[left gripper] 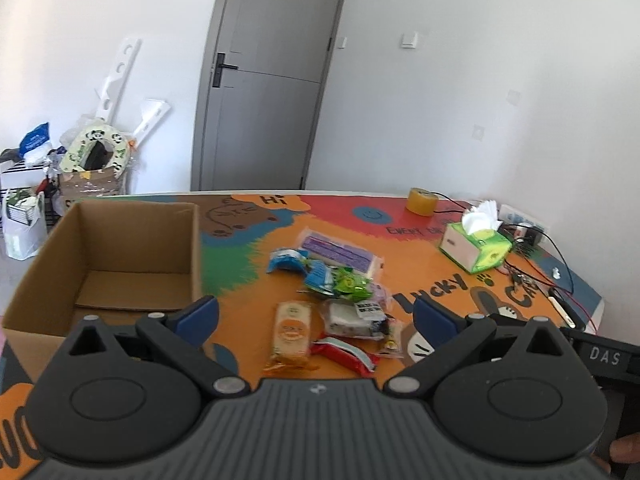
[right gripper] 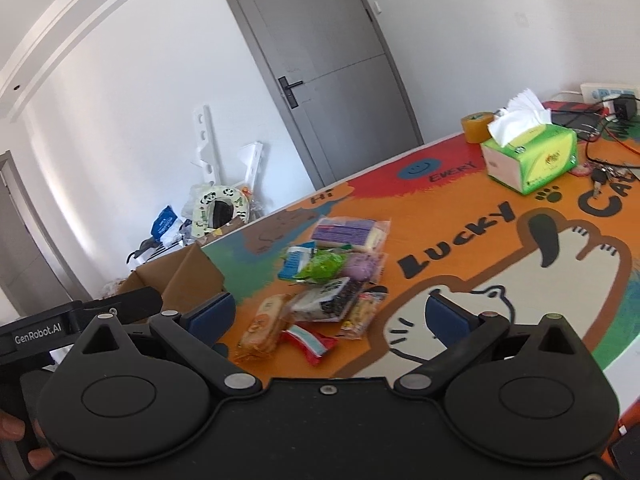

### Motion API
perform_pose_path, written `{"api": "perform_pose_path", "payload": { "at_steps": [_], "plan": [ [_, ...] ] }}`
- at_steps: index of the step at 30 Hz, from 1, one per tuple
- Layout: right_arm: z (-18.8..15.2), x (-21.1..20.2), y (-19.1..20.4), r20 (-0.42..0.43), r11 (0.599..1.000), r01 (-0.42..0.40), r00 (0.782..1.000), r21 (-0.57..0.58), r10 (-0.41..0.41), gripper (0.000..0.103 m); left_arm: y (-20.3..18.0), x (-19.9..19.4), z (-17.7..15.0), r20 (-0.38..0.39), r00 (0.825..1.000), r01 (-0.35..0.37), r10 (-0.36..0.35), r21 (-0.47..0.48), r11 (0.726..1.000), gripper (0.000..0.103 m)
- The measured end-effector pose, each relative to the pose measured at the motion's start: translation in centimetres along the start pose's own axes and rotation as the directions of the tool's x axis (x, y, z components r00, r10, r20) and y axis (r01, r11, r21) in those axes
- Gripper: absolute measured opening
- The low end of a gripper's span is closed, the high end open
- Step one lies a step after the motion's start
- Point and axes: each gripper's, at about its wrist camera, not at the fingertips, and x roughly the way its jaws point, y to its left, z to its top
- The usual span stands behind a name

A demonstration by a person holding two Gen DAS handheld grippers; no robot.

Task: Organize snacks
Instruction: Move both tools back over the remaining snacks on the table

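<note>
Left wrist view shows my left gripper [left gripper: 316, 312] wide and empty above the snack pile [left gripper: 336, 296], the cardboard box [left gripper: 120, 248] waiting leftward, while my right gripper [right gripper: 330, 312] gapes empty too.

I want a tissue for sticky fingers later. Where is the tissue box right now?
The green tissue box stands on the far right of the table, beyond the snack pile, just this side of the yellow tape roll.

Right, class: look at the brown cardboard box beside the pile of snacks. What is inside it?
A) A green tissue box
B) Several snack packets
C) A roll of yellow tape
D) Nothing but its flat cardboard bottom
D: the left wrist view looks into the open brown cardboard box and shows only bare cardboard; the snack packets all lie on the table.
</note>
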Motion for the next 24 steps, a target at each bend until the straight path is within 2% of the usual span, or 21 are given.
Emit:
{"api": "perform_pose_path", "payload": {
  "at_steps": [4, 9, 12, 16, 20, 24],
  "plan": [
    [-0.3, 0.2, -1.1, -0.01, 1.0, 0.013, 1.0, 0.007, -0.013, 0.101, -0.5, 0.7, -0.4, -0.009, 1.0, 0.007, -0.007, 0.007, 1.0, 0.102],
    [-0.7, 1.1, -2.2, -0.039, 1.0, 0.01, 0.999, 0.023, -0.009, 0.086, -1.2, 1.9, -0.8, -0.026, 0.999, 0.023, -0.022, 0.014, 1.0, 0.1],
    [-1.1, 1.9, -2.7, -0.066, 0.999, 0.012, 0.998, 0.035, -0.01, 0.081, -1.5, 2.7, -1.2, -0.033, 0.999, 0.03, -0.029, 0.023, 0.999, 0.1],
    [-1.5, 2.8, -3.1, -0.089, 0.999, 0.007, 0.996, 0.042, -0.003, 0.075, -1.7, 4.1, -1.6, -0.05, 0.998, 0.037, -0.036, 0.024, 0.999, 0.094],
    [-1.6, 3.8, -3.5, -0.105, 0.998, 0.015, 0.994, 0.057, -0.009, 0.074, -1.7, 5.6, -1.8, -0.054, 0.998, 0.016, -0.015, 0.032, 0.999, 0.091],
    [-1.5, 5.0, -3.5, -0.119, 0.998, 0.016, 0.993, 0.058, -0.009, 0.069, -1.4, 7.1, -1.9, -0.058, 0.998, -0.006, 0.008, 0.03, 1.0, 0.081]
  ]
}}
